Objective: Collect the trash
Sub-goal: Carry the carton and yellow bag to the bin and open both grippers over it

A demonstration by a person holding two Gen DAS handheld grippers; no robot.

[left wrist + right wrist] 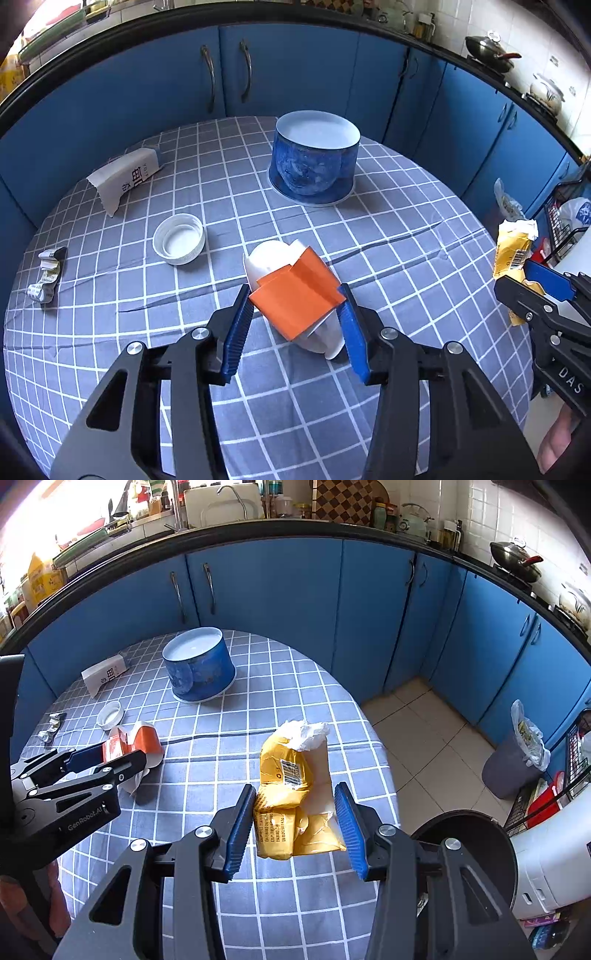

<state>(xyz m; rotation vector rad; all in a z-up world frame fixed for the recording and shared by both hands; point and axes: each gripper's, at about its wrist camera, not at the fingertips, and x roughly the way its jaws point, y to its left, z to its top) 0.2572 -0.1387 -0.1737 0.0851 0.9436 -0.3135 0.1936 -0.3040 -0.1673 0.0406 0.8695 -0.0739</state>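
A crushed white paper cup with an orange sleeve [291, 302] lies on its side on the checked tablecloth [406, 240]. My left gripper [295, 293] is shut on it, a blue pad against each side of the sleeve. The right wrist view shows the same grip from the side, with the left gripper [122, 753] at the cup [146, 738]. A yellow packet with a barcode and a white torn top [288, 768] hangs above the table's right part in my right gripper [295, 790], which is shut on its lower half. That packet [511, 251] also shows at the left wrist view's right edge.
A white lid [179, 239], a torn white carton [125, 177] and a crumpled foil wrapper [46, 275] lie on the table's left. A blue round tin [314, 158] stands at the back. A grey bagged bin [513, 764] stands on the floor; a dark round container [465, 845] sits nearer.
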